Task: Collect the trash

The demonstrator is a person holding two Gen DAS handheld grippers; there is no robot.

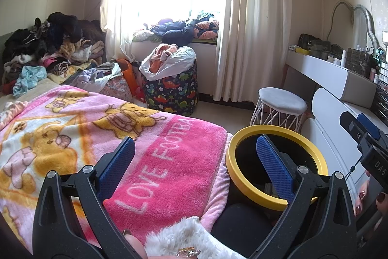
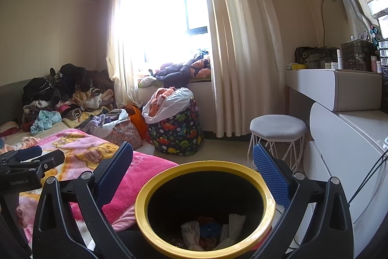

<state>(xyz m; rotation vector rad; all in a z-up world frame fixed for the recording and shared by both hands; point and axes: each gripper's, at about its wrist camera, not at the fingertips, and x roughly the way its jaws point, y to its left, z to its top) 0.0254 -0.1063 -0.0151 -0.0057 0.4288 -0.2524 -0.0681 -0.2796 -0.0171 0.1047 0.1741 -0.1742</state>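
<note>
Both the left gripper (image 1: 194, 159) and the right gripper (image 2: 192, 162) have jaws apart and empty above the bin (image 2: 155, 188), which already holds trash (image 2: 213, 232), so the next move is probably finding another piece.

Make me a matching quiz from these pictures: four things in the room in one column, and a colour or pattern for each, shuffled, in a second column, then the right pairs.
Things:
1. bin rim
2. stool seat
3. fabric basket
4. blanket

Colours or patterns:
A. dark with dinosaurs
B. pink with cartoon bears
C. yellow
D. grey

Pairs: 1-C, 2-D, 3-A, 4-B.
</note>
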